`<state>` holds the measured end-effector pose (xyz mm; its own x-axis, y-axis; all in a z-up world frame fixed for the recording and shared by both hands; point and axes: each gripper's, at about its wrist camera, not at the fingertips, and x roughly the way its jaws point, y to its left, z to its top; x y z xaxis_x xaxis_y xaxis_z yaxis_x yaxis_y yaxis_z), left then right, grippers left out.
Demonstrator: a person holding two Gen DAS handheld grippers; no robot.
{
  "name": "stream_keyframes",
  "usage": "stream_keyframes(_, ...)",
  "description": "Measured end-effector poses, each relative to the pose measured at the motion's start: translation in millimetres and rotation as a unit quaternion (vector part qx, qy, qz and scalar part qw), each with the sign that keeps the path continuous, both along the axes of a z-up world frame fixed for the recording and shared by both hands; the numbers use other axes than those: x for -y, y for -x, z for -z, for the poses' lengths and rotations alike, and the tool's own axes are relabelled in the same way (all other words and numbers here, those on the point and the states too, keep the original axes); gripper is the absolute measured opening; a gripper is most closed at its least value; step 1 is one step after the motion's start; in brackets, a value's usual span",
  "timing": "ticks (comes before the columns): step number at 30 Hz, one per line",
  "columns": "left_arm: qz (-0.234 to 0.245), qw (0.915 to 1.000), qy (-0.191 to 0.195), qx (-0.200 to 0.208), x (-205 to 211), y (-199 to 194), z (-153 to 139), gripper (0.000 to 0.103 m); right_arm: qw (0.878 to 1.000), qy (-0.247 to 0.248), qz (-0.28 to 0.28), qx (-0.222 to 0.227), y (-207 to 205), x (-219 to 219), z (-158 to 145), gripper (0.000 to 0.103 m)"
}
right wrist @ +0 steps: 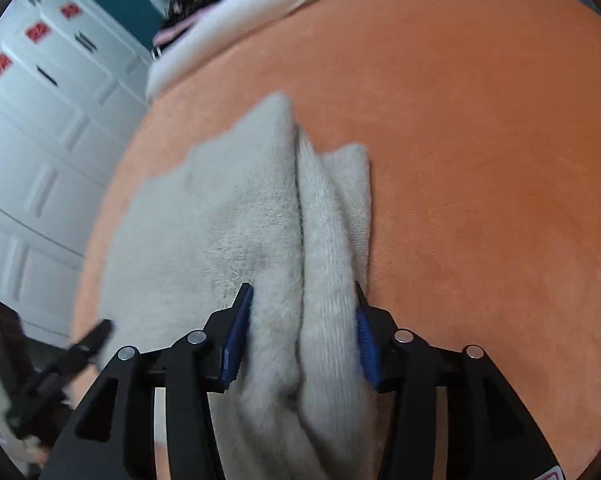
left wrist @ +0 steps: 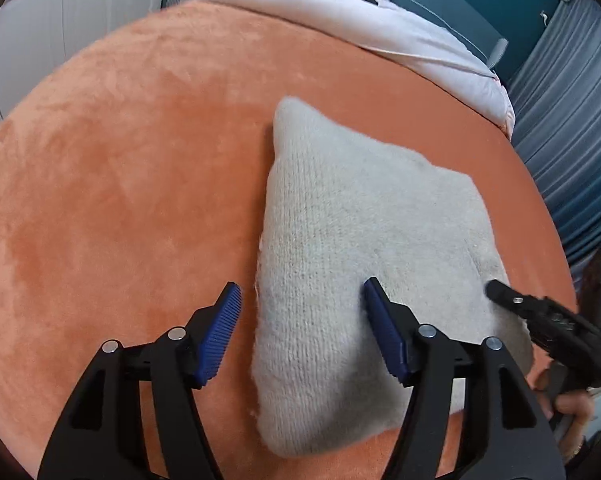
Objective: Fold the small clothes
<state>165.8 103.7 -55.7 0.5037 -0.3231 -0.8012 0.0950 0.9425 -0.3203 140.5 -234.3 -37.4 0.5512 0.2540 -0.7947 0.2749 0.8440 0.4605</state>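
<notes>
A small grey knitted garment (left wrist: 364,240) lies folded on an orange plush blanket (left wrist: 120,160). My left gripper (left wrist: 302,300) is open above the garment's near left edge, one blue pad (left wrist: 220,332) over the blanket, the other over the knit. In the right wrist view the garment (right wrist: 228,216) shows a folded double layer running between the fingers. My right gripper (right wrist: 302,300) has its jaws apart with the thick fold between the blue pads (right wrist: 238,332); it also shows in the left wrist view (left wrist: 500,294) at the garment's right edge.
A white duvet (left wrist: 360,20) lies along the far edge of the bed. White cabinet doors (right wrist: 40,140) stand to the left in the right wrist view. Grey curtains (left wrist: 572,140) and a teal wall are on the right.
</notes>
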Motion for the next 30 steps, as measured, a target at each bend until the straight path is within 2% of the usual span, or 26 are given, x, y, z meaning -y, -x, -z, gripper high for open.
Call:
stream_keyframes(2,0.002,0.9998,-0.014,0.014,-2,11,-10,0.061,1.0,-0.005,0.003,0.023,20,0,-14,0.054)
stream_keyframes(3,0.003,0.9995,-0.026,0.019,0,12,-12,0.063,1.0,-0.007,0.002,0.023,29,-3,-12,0.055)
stream_keyframes(5,0.006,0.9978,-0.063,0.02,7,16,-10,0.065,1.0,0.018,-0.011,-0.011,35,-13,8,0.055)
stream_keyframes(7,0.003,0.9972,-0.072,0.021,10,24,-8,0.065,0.998,0.032,-0.025,-0.051,43,-21,34,0.055)
stream_keyframes(10,0.0,0.9962,-0.085,0.017,14,29,-16,0.065,0.999,0.038,-0.004,-0.025,52,-22,14,0.055)
stream_keyframes(13,0.006,0.9927,-0.118,0.024,19,39,-23,0.065,0.996,0.093,-0.004,0.015,66,-33,-16,0.055)
stream_keyframes(15,0.009,0.9897,-0.141,0.025,24,46,-25,0.065,0.991,0.132,0.002,0.028,71,-39,-24,0.051)
stream_keyframes(16,0.009,0.9892,-0.144,0.023,26,49,-25,0.065,0.99,0.14,0.0,0.023,68,-43,-22,0.039)
stream_keyframes(18,0.009,0.9893,-0.145,0.016,27,53,-24,0.065,0.992,0.123,-0.014,-0.017,54,-41,0,0.03)
stream_keyframes(19,0.009,0.9892,-0.146,0.009,28,55,-21,0.065,0.991,0.125,-0.018,-0.036,58,-39,11,0.03)
stream_keyframes(21,0.009,0.9887,-0.15,0.002,30,57,-17,0.065,0.99,0.131,-0.024,-0.043,45,-42,18,0.033)
stream_keyframes(23,0.01,0.9873,-0.158,0.0,31,58,-15,0.065,0.993,0.114,-0.016,-0.035,49,-39,3,0.033)
stream_keyframes(25,0.009,0.9871,-0.16,0.0,32,59,-14,0.065,0.995,0.1,-0.008,-0.005,52,-36,-17,0.036)
stream_keyframes(27,0.008,0.9869,-0.161,-0.002,32,59,-13,0.065,0.994,0.104,-0.017,-0.001,50,-39,-22,0.04)
stream_keyframes(28,0.007,0.9869,-0.161,-0.004,32,58,-11,0.065,0.994,0.109,-0.025,-0.011,46,-41,-17,0.046)
stream_keyframes(30,0.006,0.9871,-0.16,-0.008,31,57,-9,0.065,0.991,0.114,-0.048,-0.056,38,-45,7,0.046)
